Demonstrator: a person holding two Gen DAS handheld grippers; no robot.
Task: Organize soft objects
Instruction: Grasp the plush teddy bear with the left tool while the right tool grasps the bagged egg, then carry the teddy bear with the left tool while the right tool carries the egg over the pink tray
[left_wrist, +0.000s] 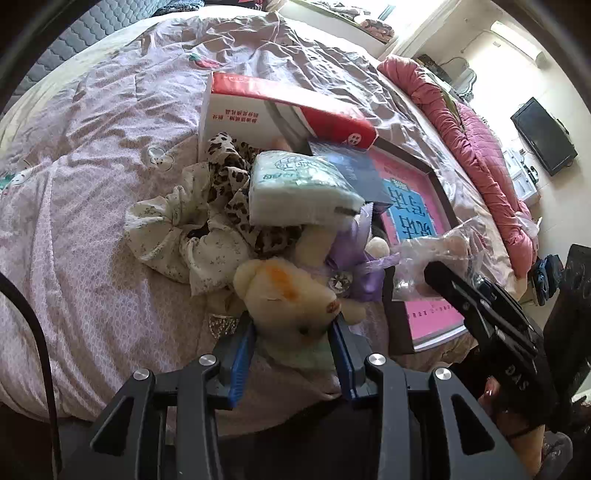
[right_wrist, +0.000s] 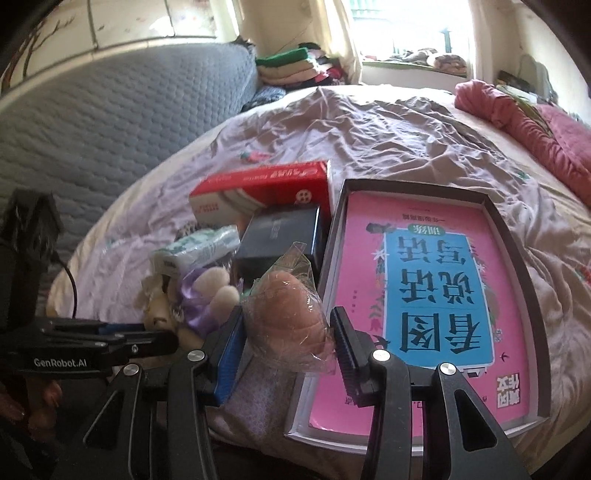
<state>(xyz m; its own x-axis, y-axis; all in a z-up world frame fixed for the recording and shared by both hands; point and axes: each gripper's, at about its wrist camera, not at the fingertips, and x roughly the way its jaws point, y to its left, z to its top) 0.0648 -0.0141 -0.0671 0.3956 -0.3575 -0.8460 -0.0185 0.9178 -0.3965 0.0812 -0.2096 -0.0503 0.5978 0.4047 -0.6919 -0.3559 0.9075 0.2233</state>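
Bed (left_wrist: 92, 229) covered by a wrinkled pale pink quilt, with a heap of things near its middle. Left gripper (left_wrist: 293, 328) is closed on a cream teddy bear (left_wrist: 291, 291), the blue pads (left_wrist: 242, 363) pressed to the bear's sides at the near edge of the heap. Right gripper (right_wrist: 286, 332) is clamped on a wrapped bun (right_wrist: 291, 314) in clear plastic, held just above the quilt beside the box lid (right_wrist: 517, 236). A pink and blue book (right_wrist: 436, 295) is seen lying inside that lid. Behind the bear, a tissue pack (left_wrist: 299, 188) rests on a leopard-print cloth (left_wrist: 229, 173) and a floral cloth (left_wrist: 177, 229). A purple ribbon (left_wrist: 354, 254) lies just beside the bear's head. A red and white box (left_wrist: 280, 107) and a dark box (right_wrist: 280, 236) sit farther back. A rolled pink blanket (left_wrist: 480, 155) is noted along the bed's far edge.
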